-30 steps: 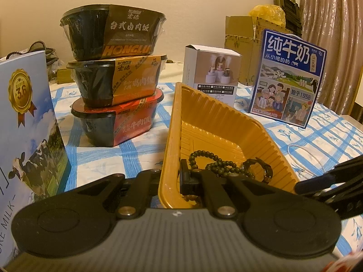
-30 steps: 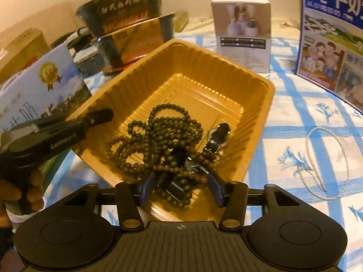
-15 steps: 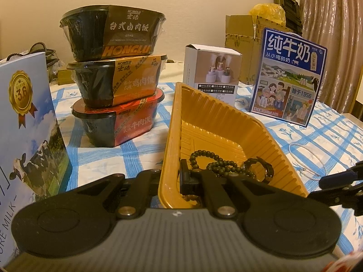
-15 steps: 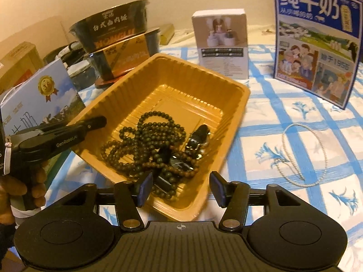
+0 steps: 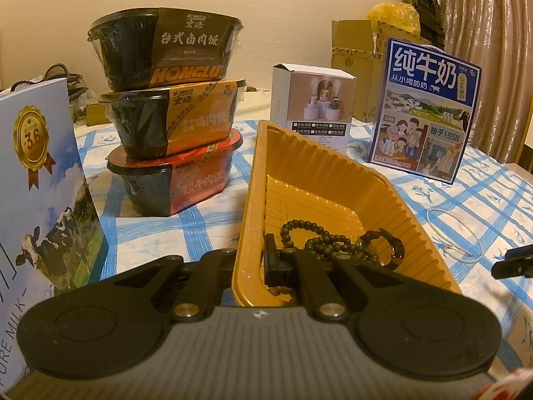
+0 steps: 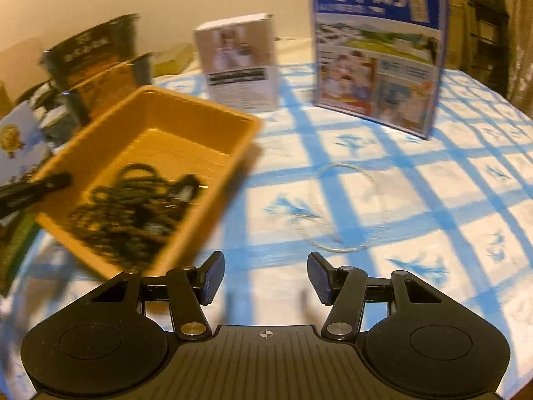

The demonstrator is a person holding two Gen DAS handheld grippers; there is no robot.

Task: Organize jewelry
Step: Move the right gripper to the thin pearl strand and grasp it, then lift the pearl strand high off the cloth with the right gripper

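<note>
A: While the left gripper [image 5: 256, 266] is staying clenched on the near wall of the orange tray [image 5: 319, 180], where is the next piece lying?

B: Out on the blue-checked cloth [image 6: 433, 200], well apart from the tray, at about one o'clock from the right gripper [image 6: 265, 280]. It is a thin pale necklace [image 6: 343, 206], spread in a loose loop. The right gripper is hanging over the cloth with its jaws released and nothing between them.

A: And the dark beads [image 5: 319, 243]?

B: Already sitting in the tray, at about ten o'clock in the right wrist view, heaped with a dark bracelet [image 5: 383, 246].

A: How is that necklace going to handle?

B: Light and limp, I am guessing, like fine cord. It is lying flat, so the pads will be scraping cloth to get under it, and it is likely slipping from a loose pinch.

A: Where to take hold?

B: I am favouring the near arc of the loop, pinching one strand crosswise; the rest should be trailing after. The view is blurred, so I cannot tell whether it has a clasp.
</note>
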